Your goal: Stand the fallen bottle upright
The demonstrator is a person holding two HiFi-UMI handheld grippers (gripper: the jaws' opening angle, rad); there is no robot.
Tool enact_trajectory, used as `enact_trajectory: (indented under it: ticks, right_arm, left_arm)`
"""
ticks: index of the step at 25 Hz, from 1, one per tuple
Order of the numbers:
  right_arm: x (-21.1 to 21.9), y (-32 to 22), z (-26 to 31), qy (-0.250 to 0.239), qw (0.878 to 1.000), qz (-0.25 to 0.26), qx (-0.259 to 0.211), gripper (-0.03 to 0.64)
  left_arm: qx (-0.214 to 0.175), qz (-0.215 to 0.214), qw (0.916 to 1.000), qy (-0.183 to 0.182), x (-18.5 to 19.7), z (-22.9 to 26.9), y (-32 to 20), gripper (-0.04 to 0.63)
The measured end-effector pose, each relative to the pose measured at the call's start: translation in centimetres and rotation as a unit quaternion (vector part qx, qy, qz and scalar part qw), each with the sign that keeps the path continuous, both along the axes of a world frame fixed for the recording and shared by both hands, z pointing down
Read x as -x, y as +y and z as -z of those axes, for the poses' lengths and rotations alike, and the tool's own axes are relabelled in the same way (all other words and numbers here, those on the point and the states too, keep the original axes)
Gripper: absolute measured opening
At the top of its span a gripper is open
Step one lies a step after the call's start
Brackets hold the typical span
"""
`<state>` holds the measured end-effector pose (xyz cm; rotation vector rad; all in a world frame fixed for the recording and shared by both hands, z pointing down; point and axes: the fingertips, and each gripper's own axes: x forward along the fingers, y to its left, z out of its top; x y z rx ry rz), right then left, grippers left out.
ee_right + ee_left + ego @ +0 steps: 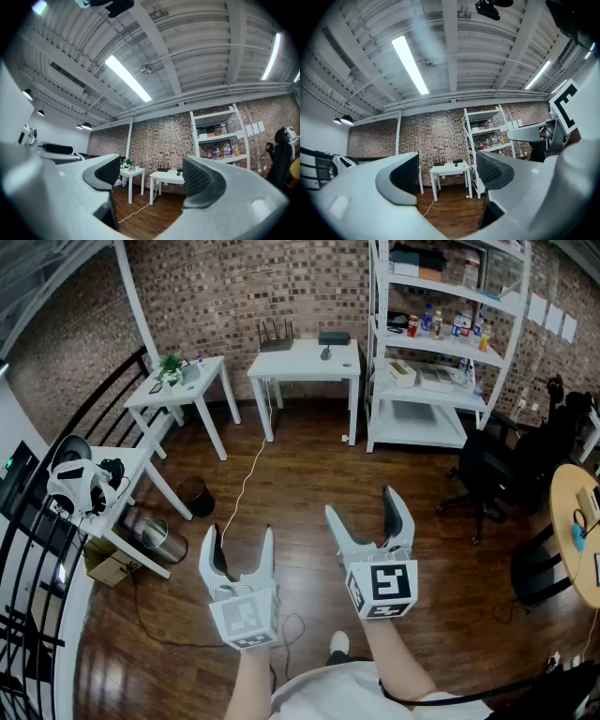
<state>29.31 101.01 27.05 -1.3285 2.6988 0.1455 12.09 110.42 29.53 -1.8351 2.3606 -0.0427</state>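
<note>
Nothing was done yet. My left gripper [242,538] and right gripper [364,504] hung over the floor [309,474], jaws wide apart and empty. Bottles [436,322] stood on the shelf [378,381] at upper right; I couldn't pick out a fallen one.

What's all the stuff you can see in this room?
tables: three, white, two by the brick wall, one at left
shelf: one, white, right of the tables
bottles: several, mixed colours, on the shelf
plant: one, green, on a wall table
router: one, black, on the middle table
headset: one, white and black, on the left table
cable: one, white, on the floor
bin: one, black, on the floor
chair: one, black, at right
left gripper, right gripper: two, white, in front, open and empty
</note>
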Motion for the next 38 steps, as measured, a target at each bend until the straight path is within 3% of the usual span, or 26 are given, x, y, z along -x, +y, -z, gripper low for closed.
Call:
enact_trajectory:
  ticks: [7, 17, 23, 28, 38]
  right_arm:
    - [1.2, -8.1, -3.7, 0.019, 0.998, 0.015, 0.054, 0.399]
    - [5.0, -19.3, -7.7, 0.044, 0.996, 0.015, 0.077, 0.397]
    - [10.2, -31.8, -4.2, 0.036, 0.998, 0.012, 0.047, 0.397]
    - [14.8, -39.2, -1.0, 0.032, 0.999, -0.004, 0.014, 0.397]
    - [18.9, -52.4, -5.3, 0.052, 0.997, -0.004, 0.057, 0.397]
  left_arm:
    - [0.030, -0.013, 0.9990, 0.029, 0.1, -3.0, -8.7, 0.397]
    - [0.043, -0.075, 0.9953, 0.044, 1.4, -6.7, -24.3, 0.357]
    - [0.011, -0.081, 0.9958, 0.042, 6.9, -3.3, -36.9, 0.356]
    - [-0.013, -0.097, 0.9948, 0.029, 11.6, 0.3, -44.4, 0.356]
    - [0.018, -0.093, 0.9939, 0.057, 16.1, -4.1, -57.2, 0.353]
